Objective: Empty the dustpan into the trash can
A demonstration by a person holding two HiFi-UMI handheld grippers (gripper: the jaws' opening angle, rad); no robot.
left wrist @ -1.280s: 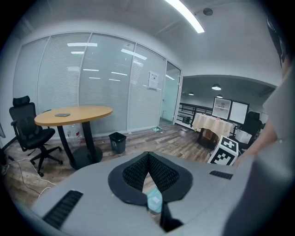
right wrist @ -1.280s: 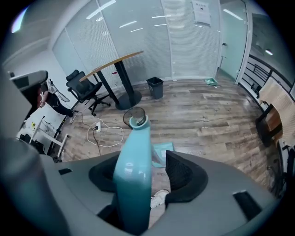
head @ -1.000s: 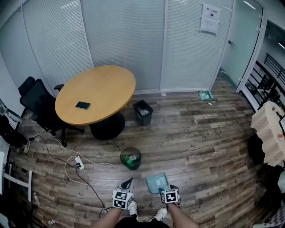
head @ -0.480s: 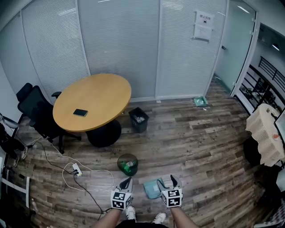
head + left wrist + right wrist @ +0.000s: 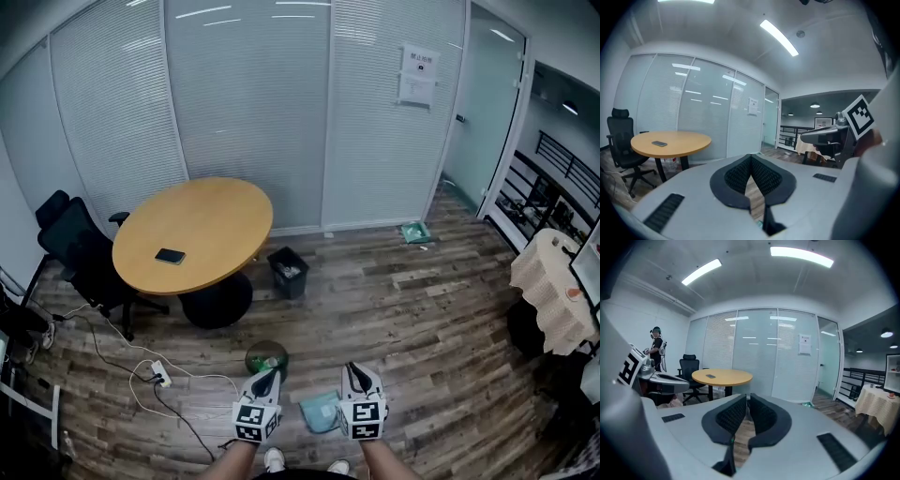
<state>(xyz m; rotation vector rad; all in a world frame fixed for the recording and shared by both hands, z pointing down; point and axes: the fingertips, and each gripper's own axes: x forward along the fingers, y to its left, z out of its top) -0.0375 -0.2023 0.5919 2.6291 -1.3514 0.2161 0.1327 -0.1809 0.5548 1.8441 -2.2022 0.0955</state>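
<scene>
A teal dustpan lies on the wood floor between my two grippers, and neither holds it. A round green trash can stands just beyond my left gripper, with some rubbish inside. In the left gripper view the left gripper points about level into the room, its tips together with nothing in them. My right gripper hovers right of the dustpan. In its own view the right gripper has its jaws closing, nearly together, with nothing between them.
A round wooden table with a phone stands ahead on the left, a black office chair beside it. A black waste bin sits by the table. A power strip and cables lie on the floor at left. A cloth-covered table is at right.
Both grippers have risen from near the floor, the right one more, and now point about level. The right gripper's jaws have come nearly together. The dustpan stays on the floor.
</scene>
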